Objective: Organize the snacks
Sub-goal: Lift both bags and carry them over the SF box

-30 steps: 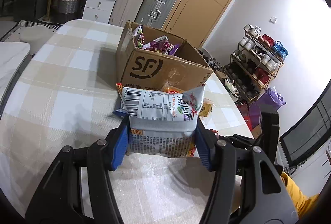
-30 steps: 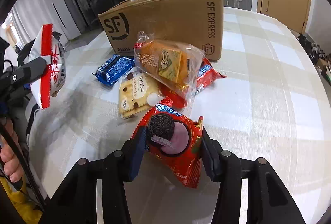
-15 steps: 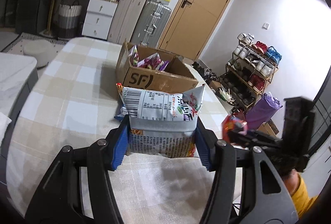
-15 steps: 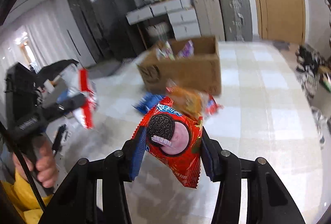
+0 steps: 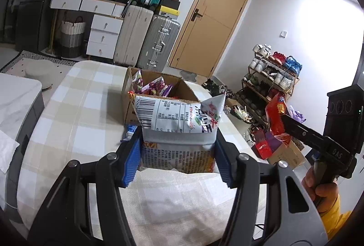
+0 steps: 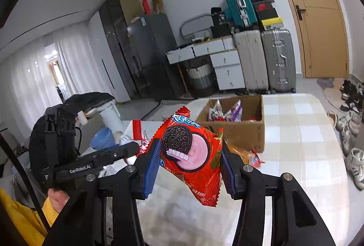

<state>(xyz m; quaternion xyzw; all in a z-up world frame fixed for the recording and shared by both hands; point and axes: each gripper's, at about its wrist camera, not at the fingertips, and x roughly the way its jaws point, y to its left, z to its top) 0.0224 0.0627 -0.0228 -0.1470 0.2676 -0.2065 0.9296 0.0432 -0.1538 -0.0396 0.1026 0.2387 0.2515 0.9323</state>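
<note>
I hold both grippers clamped, left (image 5: 178,152) on a chip bag (image 5: 179,121), right (image 6: 188,164) on an Oreo pack (image 6: 193,155), short of the box (image 6: 238,127), ready for dropping in.

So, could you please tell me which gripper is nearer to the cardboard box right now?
Left. The left gripper sits just before the cardboard box; the right gripper hangs further back from it.

Your left wrist camera looks along its gripper (image 5: 178,155), angled down across the checked table (image 5: 75,114) toward the cardboard box (image 5: 159,96) and wooden door (image 5: 211,18). Your right wrist camera, raised beside it, faces the same box (image 6: 238,125), suitcases and door. Each view catches the other gripper at its edge.
</note>
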